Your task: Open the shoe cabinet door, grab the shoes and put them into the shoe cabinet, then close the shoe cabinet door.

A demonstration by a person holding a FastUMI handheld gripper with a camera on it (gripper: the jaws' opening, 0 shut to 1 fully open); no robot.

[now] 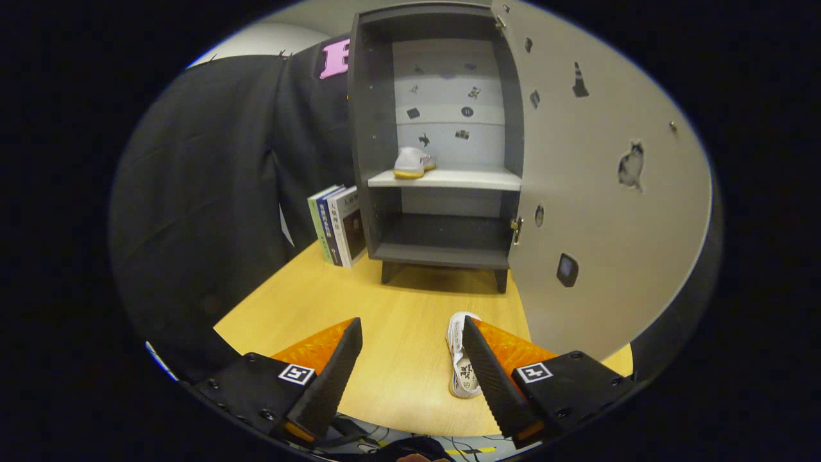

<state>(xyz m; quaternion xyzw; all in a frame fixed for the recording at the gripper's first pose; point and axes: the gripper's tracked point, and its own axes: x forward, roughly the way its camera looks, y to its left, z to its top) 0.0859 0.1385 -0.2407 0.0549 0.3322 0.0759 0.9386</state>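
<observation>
The dark grey shoe cabinet [442,256] stands on the wooden table, beyond my fingers. Its pale door [603,192] hangs swung wide open to the right. One white shoe with a yellow sole [412,162] rests on the cabinet's middle shelf [468,179], toward its left side. A second white shoe [460,359] lies on its side on the table, right against the inner face of my right finger and partly hidden by it. My gripper [412,327] is open above the table, with bare tabletop between the fingers.
Several books [338,224] stand upright against the cabinet's left wall. Black cloth hangs behind and to the left. The open door reaches out over the table's right side, close to my right finger. The wooden table's [397,398] near edge lies just under the fingers.
</observation>
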